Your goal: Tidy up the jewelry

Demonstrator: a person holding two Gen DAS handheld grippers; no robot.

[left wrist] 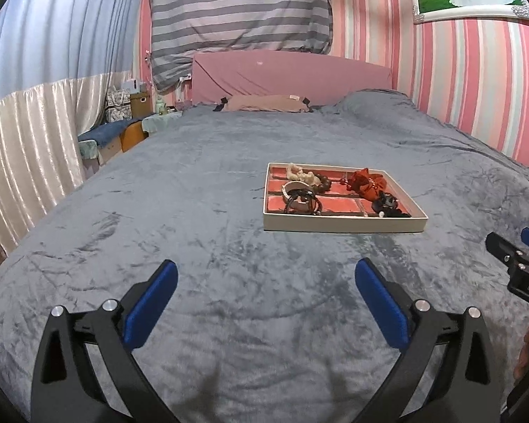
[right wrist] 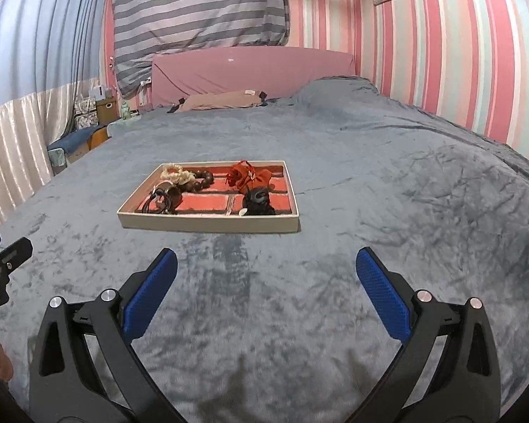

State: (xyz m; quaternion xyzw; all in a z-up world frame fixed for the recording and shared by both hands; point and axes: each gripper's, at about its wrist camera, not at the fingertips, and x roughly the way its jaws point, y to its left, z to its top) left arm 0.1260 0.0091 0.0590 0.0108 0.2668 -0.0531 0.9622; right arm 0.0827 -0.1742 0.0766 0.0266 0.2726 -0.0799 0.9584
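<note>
now: tray filled, both grippers empty

now the tray [left wrist: 342,226] lies flat on the grey bed [left wrist: 194,211], ahead of both grippers and well apart from them. it is a shallow cream box with a red lining split by dividers into compartments.

back left compartment: a cream scrunchie [left wrist: 301,173], with a dark bead bracelet [left wrist: 321,183] just beside it, reaching toward the middle. which compartment the bracelet sits in i cannot tell.

front left: a white bangle [left wrist: 294,190] with black hair ties [left wrist: 305,201] lying across it, touching.

back right: a red scrunchie [left wrist: 366,181] bunched up, spilling over a divider.

front right: a black clump [left wrist: 388,204] of hair things, with a small pale piece at its near edge, too small to tell apart.

front middle compartment shows bare red lining.

left gripper [left wrist: 266,282] hangs over the bed with its blue fingers [left wrist: 151,303] spread wide, nothing between them. right gripper [right wrist: 266,275] matches it, fingers [right wrist: 384,299] released and wide, holding nothing. each one shows at the edge of the other's view, side by side, not touching.

behind the bed are a pink headboard [left wrist: 292,74] and a tan pillow [left wrist: 264,103].
</note>
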